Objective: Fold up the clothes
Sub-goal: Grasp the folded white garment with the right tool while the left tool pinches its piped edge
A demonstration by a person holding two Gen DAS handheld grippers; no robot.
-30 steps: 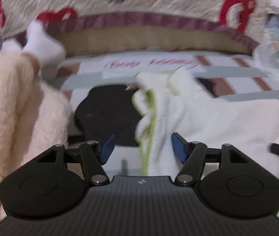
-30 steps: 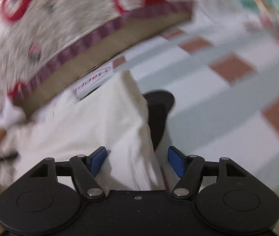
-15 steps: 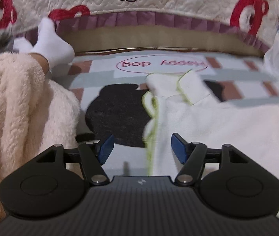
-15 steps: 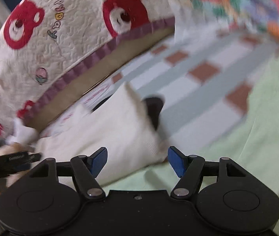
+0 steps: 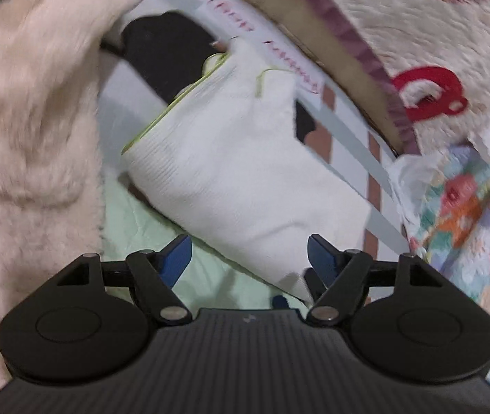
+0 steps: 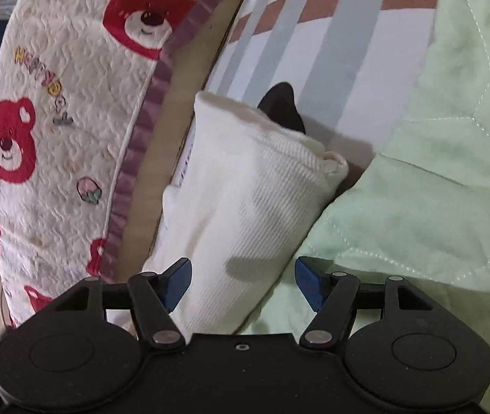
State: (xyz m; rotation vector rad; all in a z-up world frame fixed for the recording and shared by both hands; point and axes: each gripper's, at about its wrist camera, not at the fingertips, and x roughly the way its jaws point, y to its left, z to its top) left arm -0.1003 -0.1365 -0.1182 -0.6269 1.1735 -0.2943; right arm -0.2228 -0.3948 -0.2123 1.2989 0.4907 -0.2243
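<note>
A white ribbed knit garment with lime-green trim lies folded in a thick bundle, partly on the striped sheet and partly on the pale green quilt. My left gripper hovers at its near edge. Its jaws are opening and a corner of the cloth lies between the fingers, with neither pad pressing on it. In the right wrist view the same garment runs up from between the fingers of my right gripper. This gripper is open, with the cloth beside the left pad and clear of the right one.
A quilted bear-print cover with purple trim hangs along one side. A fluffy cream blanket fills the left of the left wrist view, and a floral cloth its right. A black patch lies on the sheet behind the garment.
Both views have rolled. Both grippers have drawn back off the garment toward the green quilt, and the left jaws stand a little wider. The person's white-socked foot has left the left view.
</note>
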